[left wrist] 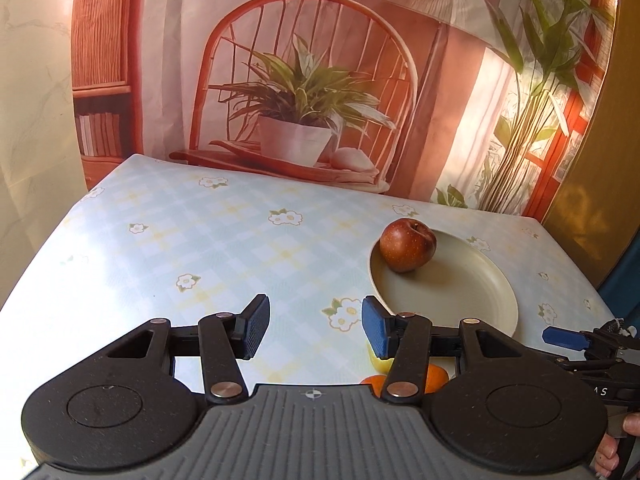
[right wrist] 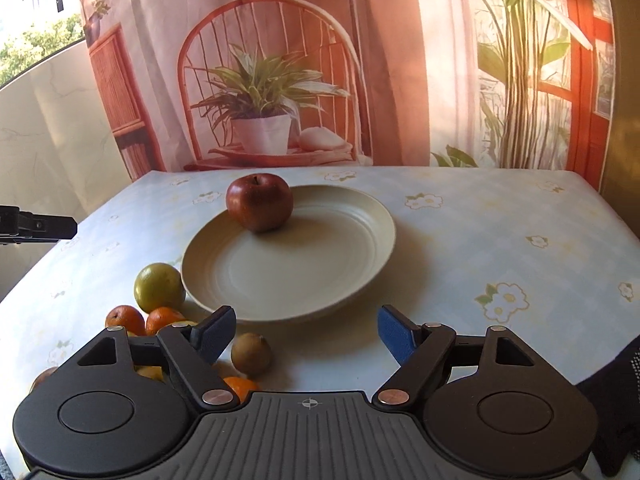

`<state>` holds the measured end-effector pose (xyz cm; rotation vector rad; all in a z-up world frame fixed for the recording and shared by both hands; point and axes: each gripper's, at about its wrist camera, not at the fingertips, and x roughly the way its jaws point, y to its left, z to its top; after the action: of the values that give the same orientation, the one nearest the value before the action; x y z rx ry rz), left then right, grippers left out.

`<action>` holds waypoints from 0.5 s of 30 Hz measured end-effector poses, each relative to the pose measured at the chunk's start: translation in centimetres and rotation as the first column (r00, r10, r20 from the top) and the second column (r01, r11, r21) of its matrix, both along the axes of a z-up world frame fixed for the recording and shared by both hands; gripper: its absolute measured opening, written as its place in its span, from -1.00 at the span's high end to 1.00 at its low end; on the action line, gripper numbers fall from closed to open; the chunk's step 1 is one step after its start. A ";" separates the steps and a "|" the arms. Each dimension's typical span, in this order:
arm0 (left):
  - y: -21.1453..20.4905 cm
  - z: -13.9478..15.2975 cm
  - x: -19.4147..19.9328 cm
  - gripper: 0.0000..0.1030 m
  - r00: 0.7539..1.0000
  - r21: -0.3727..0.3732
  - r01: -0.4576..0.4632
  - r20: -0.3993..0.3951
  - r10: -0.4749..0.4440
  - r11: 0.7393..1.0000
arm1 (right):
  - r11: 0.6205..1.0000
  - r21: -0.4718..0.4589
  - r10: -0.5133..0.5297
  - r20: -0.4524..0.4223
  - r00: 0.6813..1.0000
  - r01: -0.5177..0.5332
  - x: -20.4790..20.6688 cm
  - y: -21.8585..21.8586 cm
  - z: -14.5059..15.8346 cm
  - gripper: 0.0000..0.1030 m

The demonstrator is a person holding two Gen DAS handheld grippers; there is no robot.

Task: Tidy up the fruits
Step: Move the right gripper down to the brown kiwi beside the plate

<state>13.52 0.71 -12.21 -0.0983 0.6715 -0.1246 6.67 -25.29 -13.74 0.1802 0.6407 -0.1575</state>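
1. Nearest the lens in both views is the black hand-held tool itself: the right gripper (right wrist: pixel 306 330), blue-padded, stands fairly wide with nothing between its jaws, hovering over the table just short of the plate
2. The left gripper (left wrist: pixel 316 330) is parted more narrowly and is likewise empty, above bare cloth to the left of the plate
3. The table under the pale blue checked cloth with white flowers (right wrist: pixel 500 248) carries everything; a printed backdrop of a chair and potted plant (right wrist: pixel 260 100) hangs behind it
4. The round cream plate (right wrist: pixel 360 216) holds one dark red apple (right wrist: pixel 259 202), upright with its stem up, at the far left rim
5. Loose fruit waits at the plate's near left: a round yellow-green fruit (right wrist: pixel 159 286) just beside the rim, small oranges (right wrist: pixel 125 318) below it, and a brown kiwi-like fruit (right wrist: pixel 251 353) close to the right gripper's left finger
6. My guess is the step in hand is fetching the next fruit. The brown one is closest; its long axis seems near upright, tip up, so close across its waist, gently
7. Set it on open plate, clear of the apple, so neither rolls
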 end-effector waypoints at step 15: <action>0.4 -0.9 -2.1 -0.04 0.999 -0.008 -0.033 -0.020 0.033 0.999 | 0.999 0.019 0.033 -0.110 0.993 -0.031 1.7 2.7 -0.1 0.25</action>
<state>11.40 1.10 -13.15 -0.1192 0.6893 -0.0948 8.37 -22.64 -13.88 0.1783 0.7550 -0.1315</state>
